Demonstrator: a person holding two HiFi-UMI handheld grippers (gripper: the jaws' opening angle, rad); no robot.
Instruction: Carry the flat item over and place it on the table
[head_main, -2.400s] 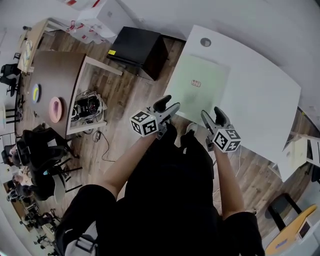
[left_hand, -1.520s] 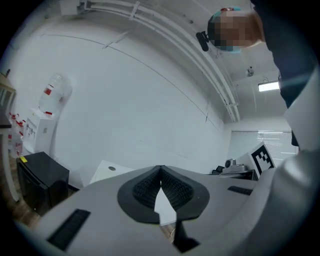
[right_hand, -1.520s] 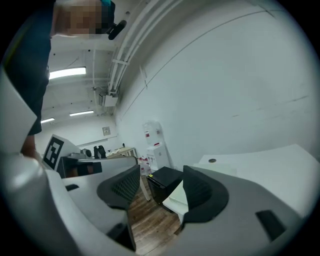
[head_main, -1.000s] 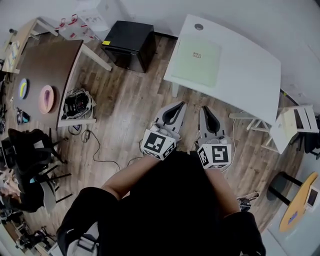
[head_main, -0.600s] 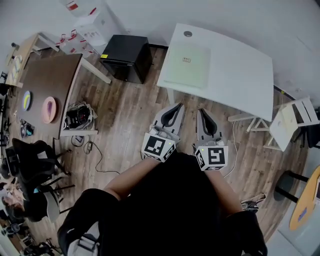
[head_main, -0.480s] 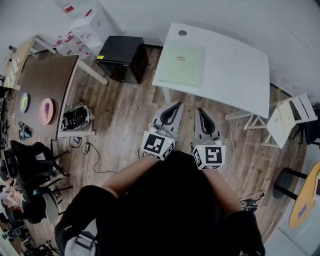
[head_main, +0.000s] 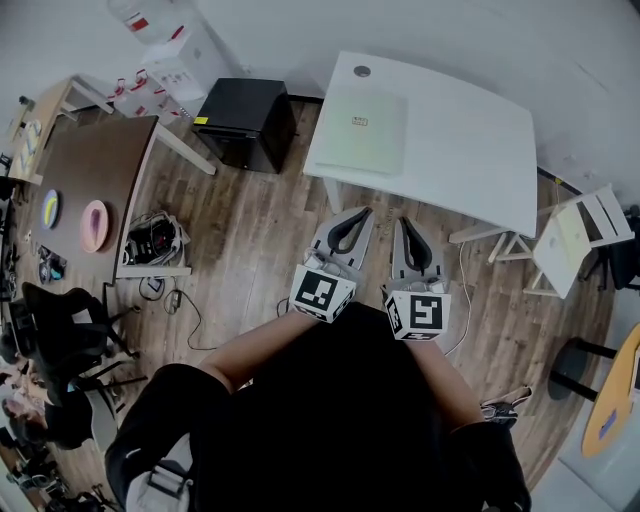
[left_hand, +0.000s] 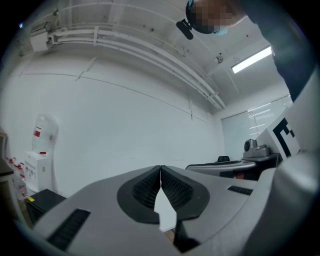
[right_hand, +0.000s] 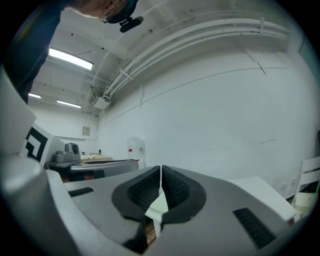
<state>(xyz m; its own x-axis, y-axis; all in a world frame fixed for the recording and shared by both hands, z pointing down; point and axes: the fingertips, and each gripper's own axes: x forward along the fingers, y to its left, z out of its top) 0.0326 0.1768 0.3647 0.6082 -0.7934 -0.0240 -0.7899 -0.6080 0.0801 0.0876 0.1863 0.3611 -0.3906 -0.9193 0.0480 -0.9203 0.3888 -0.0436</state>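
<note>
The flat item, a pale green sheet (head_main: 365, 128) with a small label, lies on the left part of the white table (head_main: 470, 140). Both grippers hang over the wooden floor, short of the table's near edge and apart from the sheet. My left gripper (head_main: 361, 213) is shut with nothing between its jaws, and in the left gripper view (left_hand: 160, 170) its ribbed pads meet. Beside it, my right gripper (head_main: 403, 223) is also shut and empty, its pads touching in the right gripper view (right_hand: 160, 172). Both point up at the white wall.
A black cabinet (head_main: 250, 120) stands left of the white table. A brown table (head_main: 95, 165) with a pink plate (head_main: 93, 222) is at the far left, with cables (head_main: 155, 235) on the floor beside it. A white folding chair (head_main: 580, 235) stands at the right.
The person has stepped back from the white table, and both grippers have drawn off its edge to over the floor. The green sheet has stayed on the table.
</note>
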